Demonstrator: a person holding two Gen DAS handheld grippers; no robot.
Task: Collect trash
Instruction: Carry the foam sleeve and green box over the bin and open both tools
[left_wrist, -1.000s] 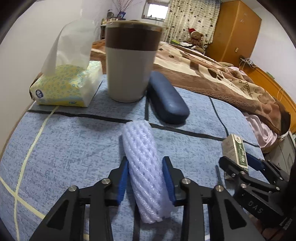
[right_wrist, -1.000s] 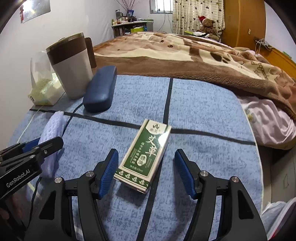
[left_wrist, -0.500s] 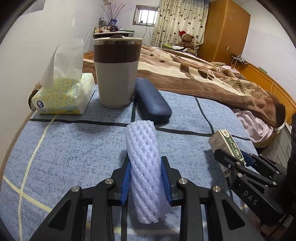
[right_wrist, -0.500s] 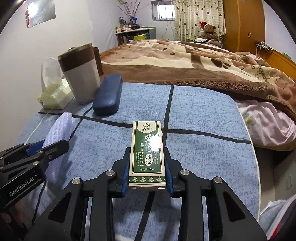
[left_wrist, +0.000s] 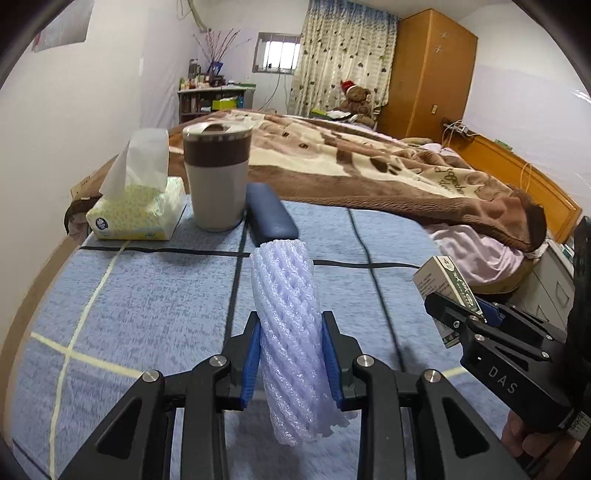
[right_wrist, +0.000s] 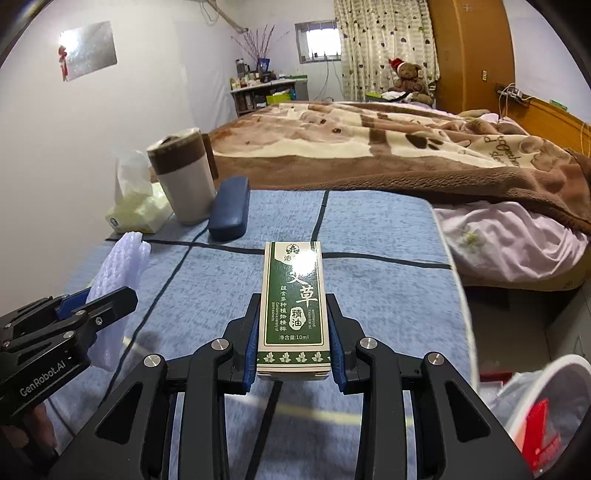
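Observation:
My left gripper (left_wrist: 291, 354) is shut on a white foam net sleeve (left_wrist: 288, 317), held above the blue checked cloth (left_wrist: 147, 302). The sleeve sticks out forward past the blue pads. My right gripper (right_wrist: 294, 339) is shut on a small green and white carton (right_wrist: 294, 295), also lifted off the cloth. In the left wrist view the right gripper (left_wrist: 461, 314) shows at the right edge with the carton (left_wrist: 445, 280) in it. In the right wrist view the left gripper (right_wrist: 85, 306) with the sleeve (right_wrist: 118, 273) shows at the left.
At the far end of the cloth stand a tissue pack (left_wrist: 136, 214), a brown-banded tumbler (left_wrist: 218, 181) and a dark blue glasses case (left_wrist: 271, 218). A bed with a brown blanket (left_wrist: 369, 166) lies beyond. A white bin with a liner (right_wrist: 546, 410) sits low at the right.
The right gripper closed on the carton and straightened it. Both grippers then rose off the cloth with their loads, and the far objects dropped back in view.

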